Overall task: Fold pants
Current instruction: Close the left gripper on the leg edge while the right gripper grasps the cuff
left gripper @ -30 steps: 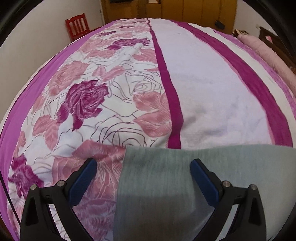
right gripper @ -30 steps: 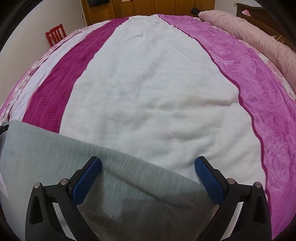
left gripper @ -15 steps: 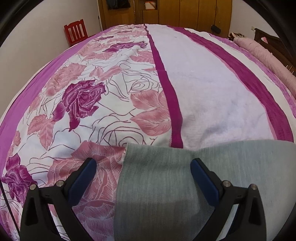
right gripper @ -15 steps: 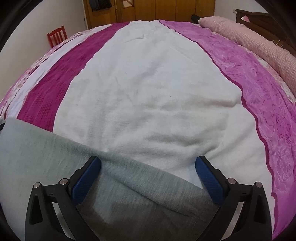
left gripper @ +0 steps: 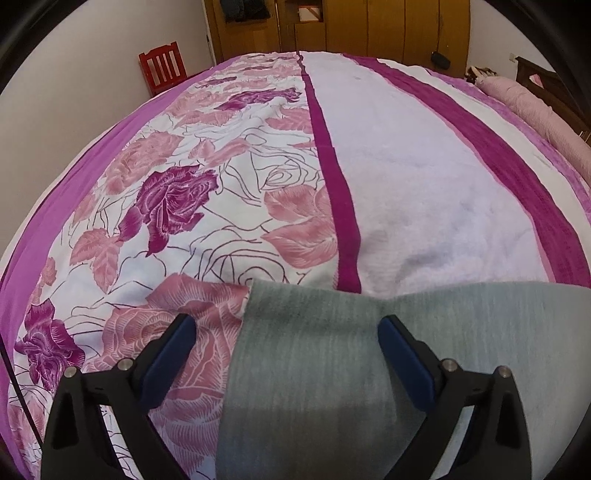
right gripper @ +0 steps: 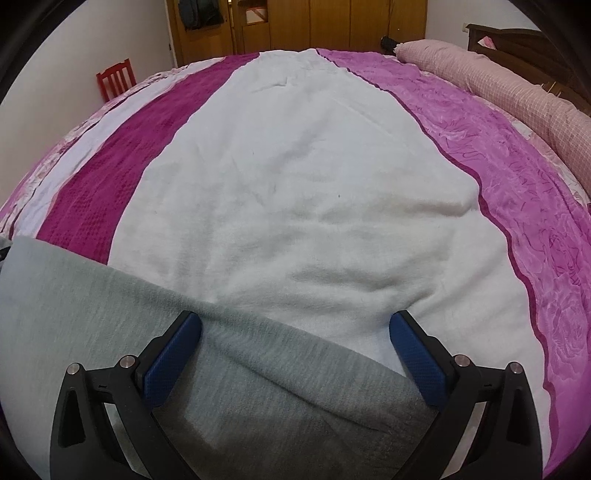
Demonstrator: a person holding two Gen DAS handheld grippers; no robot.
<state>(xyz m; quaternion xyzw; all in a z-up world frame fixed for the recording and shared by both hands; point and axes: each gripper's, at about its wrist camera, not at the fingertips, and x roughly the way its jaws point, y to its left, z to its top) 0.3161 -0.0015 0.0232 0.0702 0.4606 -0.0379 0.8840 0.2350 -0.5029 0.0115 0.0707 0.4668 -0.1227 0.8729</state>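
A wide bed (left gripper: 424, 177) fills both views, covered with a spread that has a rose pattern on its left part, then dark magenta stripes, a pale lilac band and a white fleece band (right gripper: 295, 184), and a lighter purple band toward the right. A long pink bolster (right gripper: 517, 92) lies along the right edge of the bed, in front of a dark wooden headboard (right gripper: 524, 40). Behind the bed stand wooden wardrobe doors (left gripper: 369, 26), and a red chair (left gripper: 162, 70) is by the wall at the far left. The grey pants (left gripper: 314, 369) lie flat on the near part of the bed, and their long axis runs from left to right across the spread (in the left wrist view the cloth ends in a straight edge over the rose print and goes on to the right, out of the picture). In the right wrist view the pants (right gripper: 240, 369) run slantwise from the left edge down to the lower right, with a soft fold across them. The left gripper (left gripper: 288, 339) hangs above the left end of the cloth with its jaws spread wide and holding nothing. The right gripper (right gripper: 295, 339) is over the cloth as well, its jaws also wide apart and empty.
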